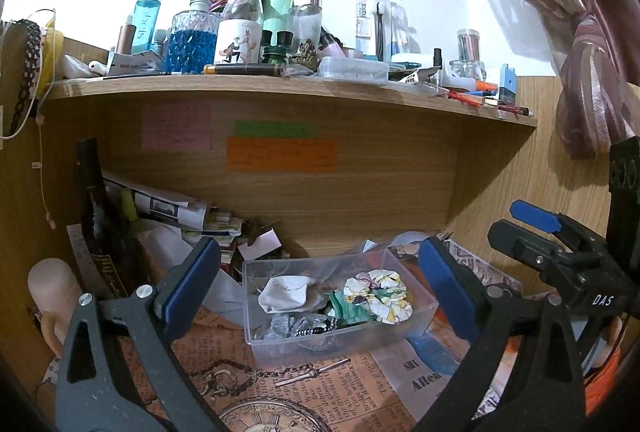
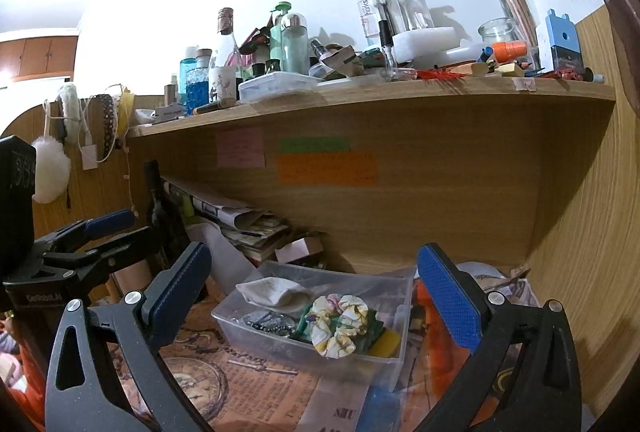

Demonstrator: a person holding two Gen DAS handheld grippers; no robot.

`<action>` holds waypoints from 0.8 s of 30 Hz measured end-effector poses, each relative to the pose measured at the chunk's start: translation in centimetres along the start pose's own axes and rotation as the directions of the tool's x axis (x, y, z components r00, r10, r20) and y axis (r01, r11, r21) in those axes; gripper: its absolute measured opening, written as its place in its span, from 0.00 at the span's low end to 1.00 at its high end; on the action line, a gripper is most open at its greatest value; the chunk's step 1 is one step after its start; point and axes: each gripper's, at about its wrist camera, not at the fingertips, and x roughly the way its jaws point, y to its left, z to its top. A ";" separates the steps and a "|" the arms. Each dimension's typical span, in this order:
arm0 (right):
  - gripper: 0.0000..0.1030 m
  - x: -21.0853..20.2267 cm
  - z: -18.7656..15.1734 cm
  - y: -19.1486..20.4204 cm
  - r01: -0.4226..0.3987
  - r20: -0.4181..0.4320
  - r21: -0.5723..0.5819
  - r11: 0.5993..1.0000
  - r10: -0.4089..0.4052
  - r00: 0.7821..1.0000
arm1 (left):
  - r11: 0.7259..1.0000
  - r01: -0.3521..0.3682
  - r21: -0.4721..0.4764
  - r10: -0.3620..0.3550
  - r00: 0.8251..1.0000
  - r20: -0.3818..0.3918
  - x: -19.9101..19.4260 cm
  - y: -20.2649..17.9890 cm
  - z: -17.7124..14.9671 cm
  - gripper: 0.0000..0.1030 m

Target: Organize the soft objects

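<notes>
A clear plastic box (image 1: 416,316) (image 2: 394,360) stands on the newspaper-covered desk under the shelf. In it lie a floral scrunchie (image 1: 380,294) (image 2: 340,324), a white cloth (image 1: 286,292) (image 2: 272,290), a green cloth (image 1: 344,306), a grey piece (image 1: 280,324) and a yellow sponge (image 2: 386,344). My left gripper (image 1: 320,284) is open and empty, just in front of the box. My right gripper (image 2: 316,292) is open and empty too, also facing the box. The right gripper shows at the right in the left wrist view (image 1: 560,252); the left gripper shows at the left in the right wrist view (image 2: 80,248).
A wooden shelf (image 1: 280,87) (image 2: 360,99) above is crowded with bottles, jars and pens. Papers and books (image 1: 172,211) (image 2: 248,228) are piled at the back left. A dark bottle (image 1: 94,199) stands left. A curtain (image 1: 584,71) hangs right. A white pom-pom (image 2: 50,167) hangs left.
</notes>
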 end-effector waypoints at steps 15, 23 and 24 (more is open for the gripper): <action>1.00 0.0 -0.2 0.1 -0.005 -0.002 0.003 1.000 0.005 1.000 | 1.000 0.001 0.006 -0.001 1.000 0.002 0.1 -0.2 -0.1 0.99; 1.00 0.0 -0.2 0.2 -0.006 -0.002 0.006 1.000 0.006 1.000 | 1.000 0.005 0.005 -0.005 1.000 0.002 0.2 0.2 -0.1 0.99; 1.00 0.0 -0.2 0.2 -0.006 -0.003 0.006 1.000 0.006 1.000 | 1.000 0.006 0.004 -0.006 1.000 0.002 0.3 0.2 -0.1 0.99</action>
